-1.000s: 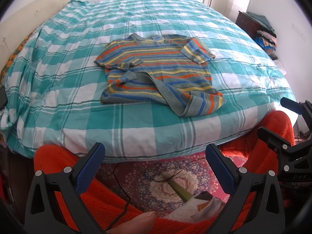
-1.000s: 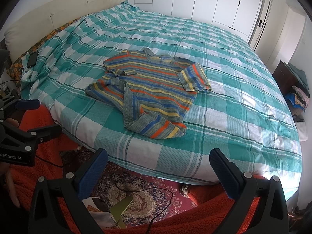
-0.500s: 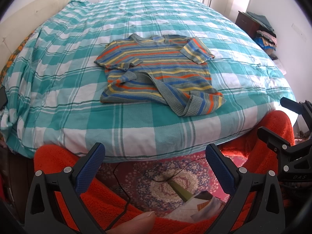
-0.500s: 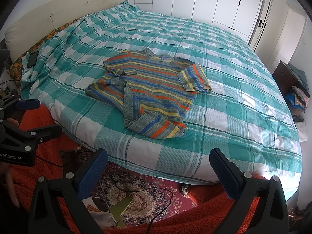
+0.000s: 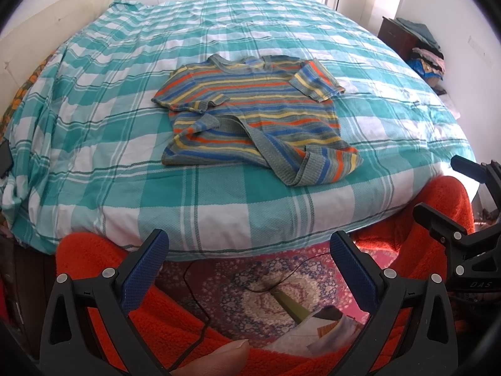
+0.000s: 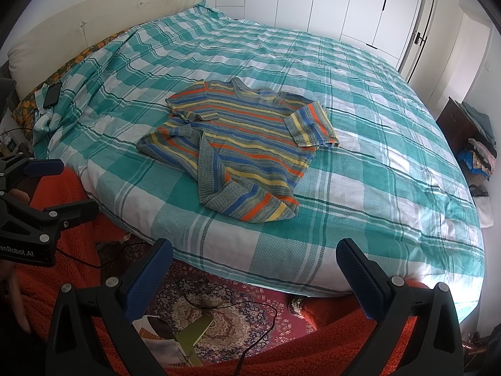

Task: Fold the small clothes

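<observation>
A small striped knit sweater (image 5: 250, 116), in grey, blue, orange and yellow, lies on the bed, its lower hem corner flipped up toward the front; it also shows in the right wrist view (image 6: 238, 144). My left gripper (image 5: 249, 247) is open and empty, held off the bed's front edge above the floor. My right gripper (image 6: 255, 255) is open and empty, also short of the bed edge. The right gripper shows at the right of the left wrist view (image 5: 463, 200); the left gripper shows at the left of the right wrist view (image 6: 40, 188).
The bed has a teal and white checked cover (image 5: 125, 100) and a cream headboard (image 6: 94, 22). An orange fleece blanket (image 5: 175, 313) and a patterned rug (image 5: 275, 282) with a black cable lie below. A phone (image 6: 51, 94) lies near the pillows. A dark nightstand (image 6: 463, 131) holds piled clothes.
</observation>
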